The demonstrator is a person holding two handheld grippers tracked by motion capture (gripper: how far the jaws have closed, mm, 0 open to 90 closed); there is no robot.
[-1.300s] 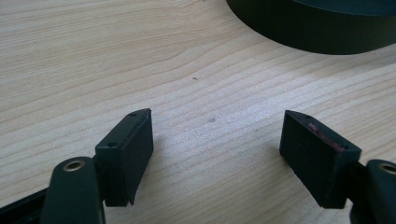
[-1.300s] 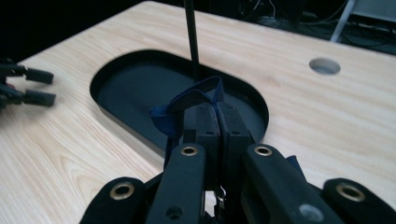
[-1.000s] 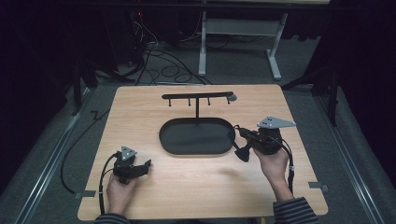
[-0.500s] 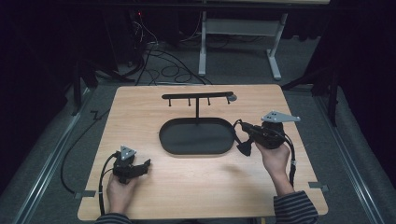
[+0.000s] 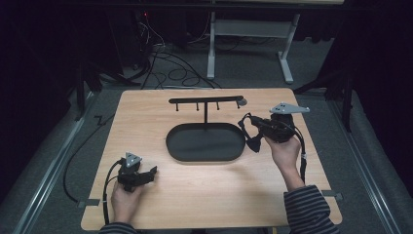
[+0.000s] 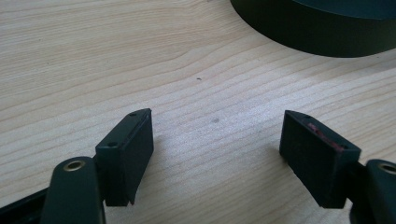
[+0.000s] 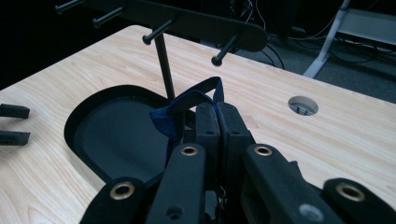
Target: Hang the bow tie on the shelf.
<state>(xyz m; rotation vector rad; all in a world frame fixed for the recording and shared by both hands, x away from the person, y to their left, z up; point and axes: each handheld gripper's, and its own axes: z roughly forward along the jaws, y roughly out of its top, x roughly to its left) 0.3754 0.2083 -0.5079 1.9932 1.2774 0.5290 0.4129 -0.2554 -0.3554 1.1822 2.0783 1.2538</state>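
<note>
My right gripper is shut on a dark blue strap, just right of the black oval tray. In the right gripper view the strap loops up and left from the closed jaws of the right gripper, below the pegs of the black T-shaped rack. That rack rises from the tray's far edge. My left gripper rests low at the front left of the table. In the left gripper view, the left gripper is open over bare wood, with the tray's wall beyond it.
The wooden table has a small round hole near the rack's right end. Cables lie on the floor behind the table, by a white desk frame. The left gripper's jaws show at the left edge of the right gripper view.
My right gripper has risen and moved farther from me, toward the rack's right end, carrying the strap. The left gripper has stayed put.
</note>
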